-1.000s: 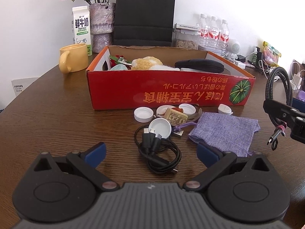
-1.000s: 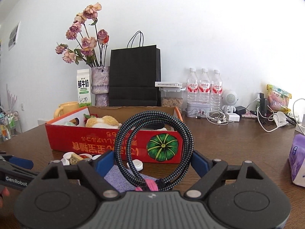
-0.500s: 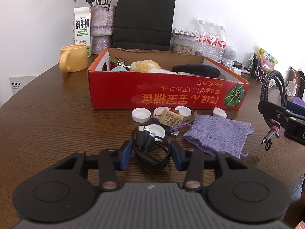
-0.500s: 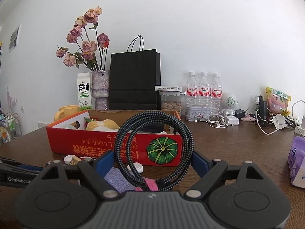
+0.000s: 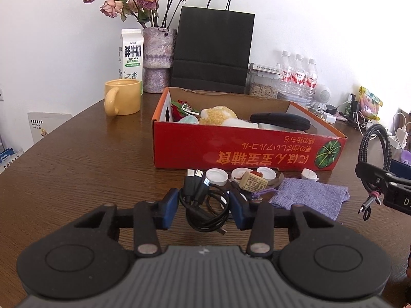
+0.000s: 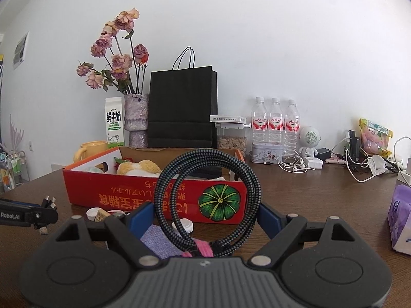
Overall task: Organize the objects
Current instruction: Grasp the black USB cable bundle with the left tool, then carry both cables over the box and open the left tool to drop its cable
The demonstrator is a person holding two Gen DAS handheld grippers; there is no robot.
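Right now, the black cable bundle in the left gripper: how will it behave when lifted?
Likely floppy: the black cable bundle is loose loops, unbound as far as I can see. Its plug ends fan out free and may dangle. Probably light.

A lived-in home or small office is showing: a wooden tabletop (image 5: 77, 169) is carrying a flower vase (image 5: 158, 59), milk carton (image 5: 131, 54), water bottles (image 6: 274, 123) and chargers (image 6: 314, 163).
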